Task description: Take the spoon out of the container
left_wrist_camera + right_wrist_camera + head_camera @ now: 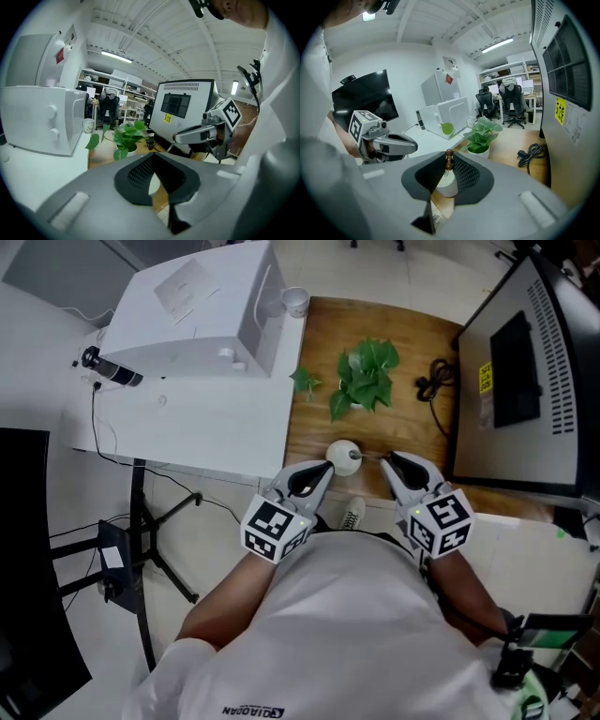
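Note:
A small white round container (pixel 343 456) stands on the wooden table (pixel 394 352) near its front edge. The spoon's brown wooden handle (pixel 449 160) rises out of the container (pixel 447 184) and sits right between the tips of my right gripper (pixel 448 158), which is shut on it. In the head view the right gripper (pixel 386 459) reaches the container from the right. My left gripper (pixel 328 469) lies at the container's left side with its jaws together and nothing between them. A sliver of the white container (pixel 153 184) shows through their gap. Whether it touches the container I cannot tell.
A potted green plant (pixel 366 376) stands just behind the container. A black cable (pixel 434 382) lies at the right, beside a large grey machine (pixel 525 371). A white table with a white box-shaped appliance (pixel 202 315) and a white cup (pixel 294 301) adjoins on the left.

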Demonstrator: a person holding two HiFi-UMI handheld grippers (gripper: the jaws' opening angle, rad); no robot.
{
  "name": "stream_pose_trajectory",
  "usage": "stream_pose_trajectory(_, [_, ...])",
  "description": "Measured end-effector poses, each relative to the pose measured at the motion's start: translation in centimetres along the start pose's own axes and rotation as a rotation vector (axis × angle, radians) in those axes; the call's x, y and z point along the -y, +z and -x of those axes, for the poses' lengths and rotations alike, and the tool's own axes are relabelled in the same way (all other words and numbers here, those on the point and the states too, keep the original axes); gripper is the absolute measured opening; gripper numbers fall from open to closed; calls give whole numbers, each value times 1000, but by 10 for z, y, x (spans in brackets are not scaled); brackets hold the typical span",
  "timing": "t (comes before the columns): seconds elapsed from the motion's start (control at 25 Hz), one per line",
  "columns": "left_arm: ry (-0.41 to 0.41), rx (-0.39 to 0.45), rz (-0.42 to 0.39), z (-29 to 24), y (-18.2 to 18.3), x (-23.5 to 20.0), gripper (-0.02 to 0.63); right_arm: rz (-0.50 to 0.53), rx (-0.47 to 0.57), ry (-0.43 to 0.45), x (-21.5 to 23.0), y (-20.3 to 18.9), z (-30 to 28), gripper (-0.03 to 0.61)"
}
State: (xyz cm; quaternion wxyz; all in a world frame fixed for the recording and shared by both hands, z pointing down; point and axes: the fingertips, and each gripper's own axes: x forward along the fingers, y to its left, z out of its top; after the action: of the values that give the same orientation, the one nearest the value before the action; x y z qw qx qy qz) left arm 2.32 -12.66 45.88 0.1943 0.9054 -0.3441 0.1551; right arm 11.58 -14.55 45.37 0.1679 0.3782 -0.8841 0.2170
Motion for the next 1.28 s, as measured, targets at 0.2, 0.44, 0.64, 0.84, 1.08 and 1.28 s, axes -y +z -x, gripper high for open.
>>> stream_pose_trajectory(0.2, [7, 10, -15, 17, -6, 9, 5, 10, 27, -8, -11, -3, 12, 55])
stream_pose_trajectory(0.44, [-35, 22, -39, 51, -13, 18, 5, -8, 53, -68, -41, -11, 30, 55])
stream_pose_trajectory(0.64, [-106, 10, -76, 97, -32, 28, 5, -48, 80, -143, -87, -26, 44, 55])
stream_pose_trajectory(0.84, [-147, 22, -80, 147, -46, 34, 5, -77, 101, -196, -141, -43, 58, 55])
stream_pose_trajectory(1.08, [-219, -5, -91, 191, -76, 50, 5, -100, 140, -242, -194, -56, 79, 55])
stream_pose_trajectory(1.28, [-271, -20, -107, 205, -91, 69, 5, -110, 149, -279, -220, -70, 104, 55])
